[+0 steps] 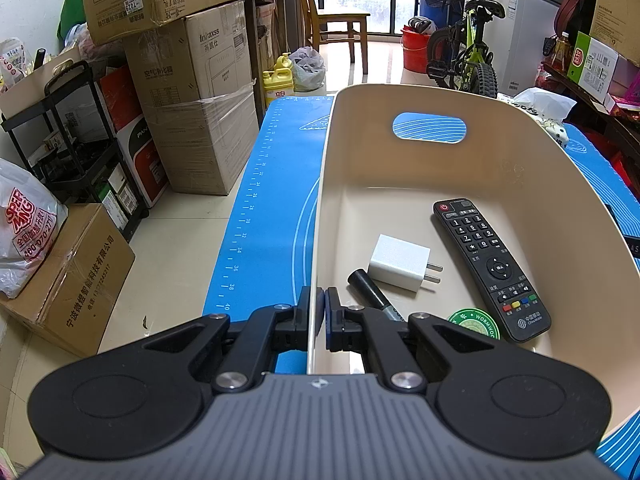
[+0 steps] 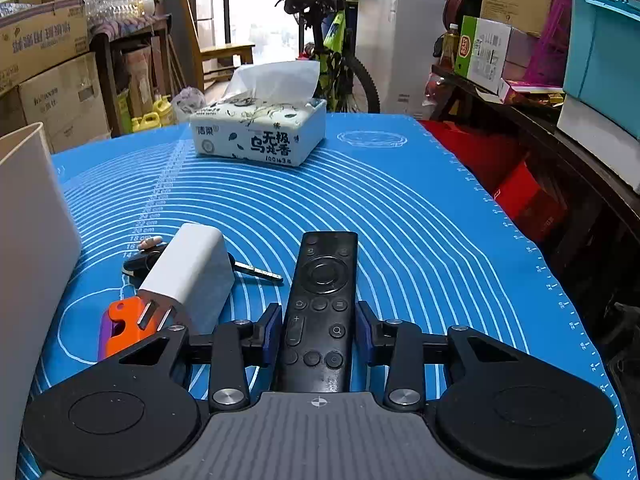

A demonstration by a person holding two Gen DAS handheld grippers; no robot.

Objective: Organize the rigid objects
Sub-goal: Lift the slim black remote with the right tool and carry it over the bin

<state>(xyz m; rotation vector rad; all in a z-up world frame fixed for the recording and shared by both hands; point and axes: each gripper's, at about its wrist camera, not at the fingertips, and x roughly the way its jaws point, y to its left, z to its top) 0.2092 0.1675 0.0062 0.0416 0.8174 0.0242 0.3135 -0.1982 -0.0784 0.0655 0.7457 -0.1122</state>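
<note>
The blue mat (image 2: 400,208) with its white arcs covers the tabletop in both views and is the largest thing here. On it, in the left wrist view, stands the beige bin (image 1: 500,152), filling the frame from twelve o'clock round to five; the same bin's wall shows at nine o'clock in the right wrist view. The left gripper (image 1: 317,312) pinches the bin's near left wall, one pad inside and one outside, pressed tight on the thin plastic. Inside the bin lies a numbered black remote (image 1: 490,266) at three o'clock, a white plug adapter (image 1: 398,262) just left of it at the frame's centre, a black marker (image 1: 370,290) angled beside the adapter, and a round green tin (image 1: 474,322) at five o'clock, partly hidden by the gripper. In the right wrist view a tissue pack (image 2: 258,130) sits at twelve o'clock, well apart from everything else. The right gripper (image 2: 319,330) holds a slim black remote (image 2: 320,300) lying lengthwise on the mat, both blue pads against its sides. At nine to ten o'clock from it lie a white charger block (image 2: 188,272), an orange cutter (image 2: 126,326) touching the charger's prongs, and a key (image 2: 256,270) poking out beyond the charger.
</note>
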